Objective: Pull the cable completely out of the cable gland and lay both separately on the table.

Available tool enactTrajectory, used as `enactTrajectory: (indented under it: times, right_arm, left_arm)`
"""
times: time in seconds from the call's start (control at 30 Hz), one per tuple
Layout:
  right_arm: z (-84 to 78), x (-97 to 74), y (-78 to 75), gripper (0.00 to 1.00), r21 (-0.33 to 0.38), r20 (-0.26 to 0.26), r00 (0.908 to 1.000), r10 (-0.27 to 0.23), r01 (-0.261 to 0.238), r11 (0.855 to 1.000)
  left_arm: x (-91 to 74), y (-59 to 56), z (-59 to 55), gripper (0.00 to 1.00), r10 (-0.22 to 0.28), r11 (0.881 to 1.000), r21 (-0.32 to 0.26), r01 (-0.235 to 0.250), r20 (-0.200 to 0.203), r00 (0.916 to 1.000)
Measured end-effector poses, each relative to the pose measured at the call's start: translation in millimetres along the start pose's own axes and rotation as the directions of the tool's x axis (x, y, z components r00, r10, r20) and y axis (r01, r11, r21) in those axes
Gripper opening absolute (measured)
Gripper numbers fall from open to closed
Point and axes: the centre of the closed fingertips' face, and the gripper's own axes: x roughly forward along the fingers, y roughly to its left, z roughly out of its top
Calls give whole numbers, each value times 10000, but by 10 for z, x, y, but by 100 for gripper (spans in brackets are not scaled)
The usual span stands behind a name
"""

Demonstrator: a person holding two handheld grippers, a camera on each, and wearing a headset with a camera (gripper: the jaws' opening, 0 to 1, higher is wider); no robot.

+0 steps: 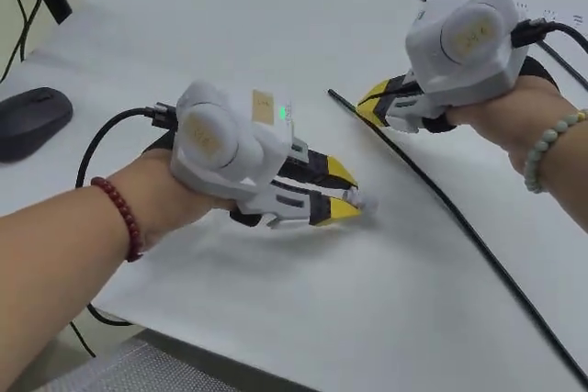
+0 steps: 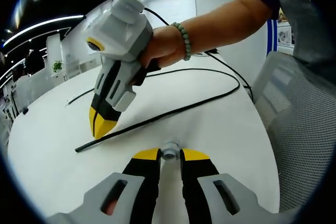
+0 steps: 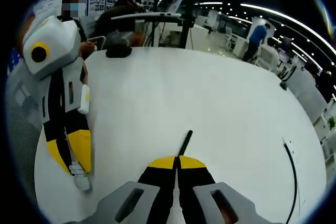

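Left gripper [image 1: 349,192] level, gland [image 1: 361,201] between jaws

The left tool [image 1: 352,192] hides most of the cable gland [image 2: 169,152], and the cable [image 1: 459,218] runs off-frame lower right.

Grey, black and yellow tools on your plain white table

Your left gripper [image 1: 354,197] and right gripper [image 1: 375,106] share one scheme: pale grey shells, black jaws and bright yellow tips, and the left one shows a small green light on top. The cable gland [image 2: 169,152] you hold is light grey, nearly white, while the cable [image 1: 441,199] is solid black against the unpatterned white table [image 1: 276,25]. You wear a dark red bead bracelet [image 1: 124,218] on your left wrist and a pale green bead bracelet [image 1: 547,149] on your right. The mouse [image 1: 32,121] is dark grey, and the mesh chair [image 2: 299,129] is grey.
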Motion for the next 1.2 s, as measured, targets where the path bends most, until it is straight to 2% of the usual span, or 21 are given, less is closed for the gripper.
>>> enactTrajectory:
  times: [0.13, 0.33, 0.63, 0.93, 1.2]
  right_arm:
    - [-35, 2, -4, 0, 268, 84, 10000, 28, -30, 9996]
    - [-37, -7, -18, 0, 311, 75, 10000, 34, -37, 9995]
    - [-18, -20, 7, 0, 352, 185, 9998, 5, -12, 9994]
    - [-18, 2, 4, 0, 543, 303, 9995, 8, -24, 9985]
    - [-17, -15, 14, 0, 634, 410, 9992, -40, 14, 9980]
  left_arm:
    - [32, -17, -77, 15, -74, 10000, -60, 73, -149, 9999]
    - [54, -36, -104, 15, -116, 9998, -155, 114, -170, 9998]
    - [60, -37, -133, 15, -138, 9994, -306, 134, -125, 9998]
    - [57, -30, -180, 16, -48, 9974, -718, 46, -32, 10000]
    - [-7, -35, -153, 19, 151, 9961, -871, -147, 42, 9999]
